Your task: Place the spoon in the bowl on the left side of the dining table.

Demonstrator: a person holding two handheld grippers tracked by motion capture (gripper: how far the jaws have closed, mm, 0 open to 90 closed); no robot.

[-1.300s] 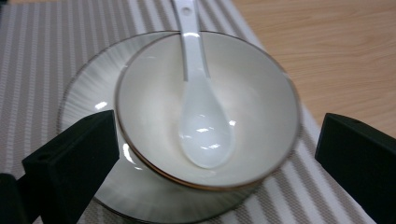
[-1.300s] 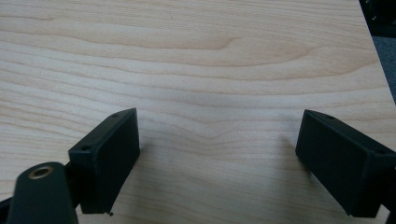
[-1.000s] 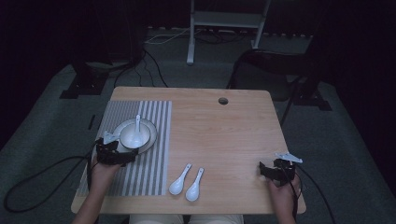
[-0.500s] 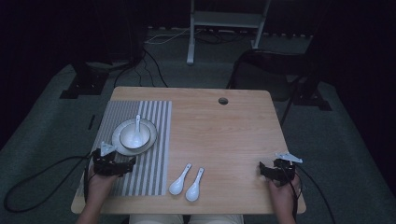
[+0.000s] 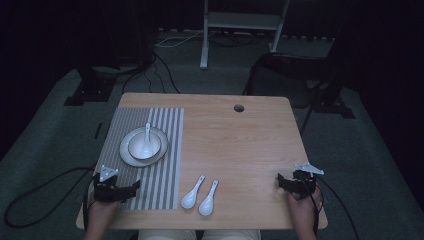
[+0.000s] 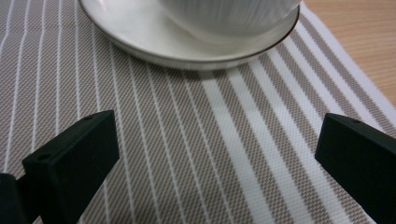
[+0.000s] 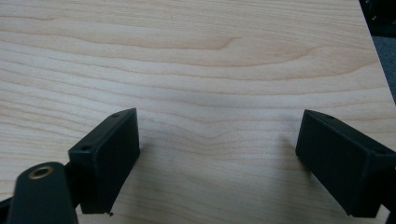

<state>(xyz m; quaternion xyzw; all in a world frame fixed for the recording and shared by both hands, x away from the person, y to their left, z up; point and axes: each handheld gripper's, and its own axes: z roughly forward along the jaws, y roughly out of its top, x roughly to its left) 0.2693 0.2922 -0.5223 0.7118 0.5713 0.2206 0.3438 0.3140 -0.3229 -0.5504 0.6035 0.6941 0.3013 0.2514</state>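
The room is dim, its walls lost in black. A pale wooden bench [image 5: 240,145] stands on grey-green carpet [image 5: 60,125]. Far beyond the tongs, a white metal frame [image 5: 245,22] rises from the floor, a dark chair [image 5: 295,75] nearer on the right side. Black cables [image 5: 35,192] trail across the carpet at the left.

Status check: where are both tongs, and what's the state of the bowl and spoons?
Left tongs open, empty, over striped mat. Right tongs open, empty, on bare table. Bowl on plate, one spoon inside. Two spoons loose near front edge, nothing blocking.
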